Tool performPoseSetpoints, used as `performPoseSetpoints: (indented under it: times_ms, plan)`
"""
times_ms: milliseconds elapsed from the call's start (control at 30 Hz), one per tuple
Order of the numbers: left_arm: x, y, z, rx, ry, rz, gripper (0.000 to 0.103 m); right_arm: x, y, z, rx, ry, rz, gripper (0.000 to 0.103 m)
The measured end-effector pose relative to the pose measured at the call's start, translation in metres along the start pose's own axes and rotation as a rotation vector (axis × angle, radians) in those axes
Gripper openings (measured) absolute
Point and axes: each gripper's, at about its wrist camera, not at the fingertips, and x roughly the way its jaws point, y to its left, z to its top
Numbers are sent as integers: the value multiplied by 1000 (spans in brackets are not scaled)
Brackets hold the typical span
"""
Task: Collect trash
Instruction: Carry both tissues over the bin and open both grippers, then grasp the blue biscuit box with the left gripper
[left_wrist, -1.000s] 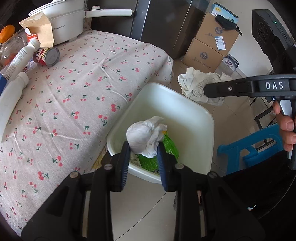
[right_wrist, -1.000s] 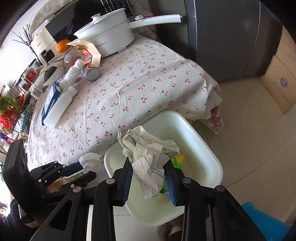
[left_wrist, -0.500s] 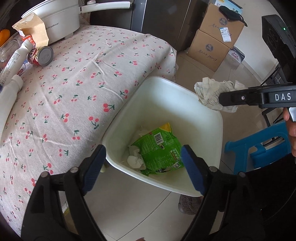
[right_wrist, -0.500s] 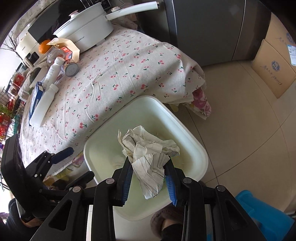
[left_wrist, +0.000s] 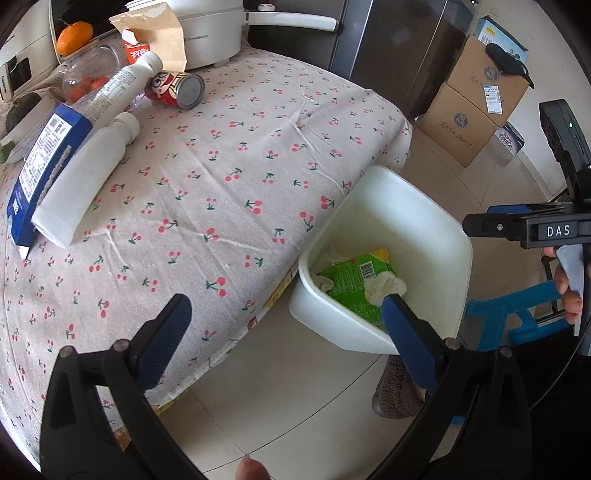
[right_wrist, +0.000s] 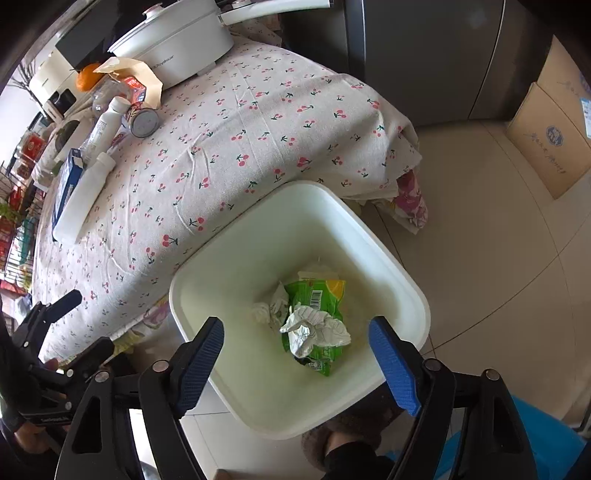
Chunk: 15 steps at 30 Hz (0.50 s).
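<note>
Two grippers (one marked "DAS") (left_wrist: 517, 229) just opened wide, empty, above the bin (right_wrist: 399, 266).

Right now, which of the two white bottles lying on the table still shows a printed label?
The slimmer white bottle nearer the red can shows printed text. The larger white bottle beside the blue carton looks plain.

Readable lettering

"DAS" stands in white capitals on the black body of the right hand-held gripper (left_wrist: 480, 226), seen from the left wrist. The white pot (left_wrist: 207, 33) on the bench carries a small grey brand word, too blurred to spell out. The green wrapper (right_wrist: 317, 295) shows a barcode; printing on the blue carton (left_wrist: 40, 166) and the cardboard boxes (left_wrist: 476, 110) is too small to read.
</note>
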Motion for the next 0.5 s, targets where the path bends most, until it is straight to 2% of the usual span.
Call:
performPoseSetpoints:
  times_ms: [100, 167, 200, 367, 500]
  plan:
    - [-12, 16, -5, -31, -31, 28, 102, -3, 7, 1, -18, -26, 9, 92]
    - [-20, 28, -8, -50, -52, 49, 102, -5, 13, 3, -24, -41, 12, 97]
    - [-24, 34, -7, -59, -59, 54, 102, -5, 16, 4, -29, -50, 13, 103]
    - [-43, 75, -15, -126, -110, 76, 102, -14, 37, 11, -75, -107, -4, 103]
    - [-50, 111, -14, -150, -95, 142, 102, -17, 57, 21, -102, -132, 10, 103]
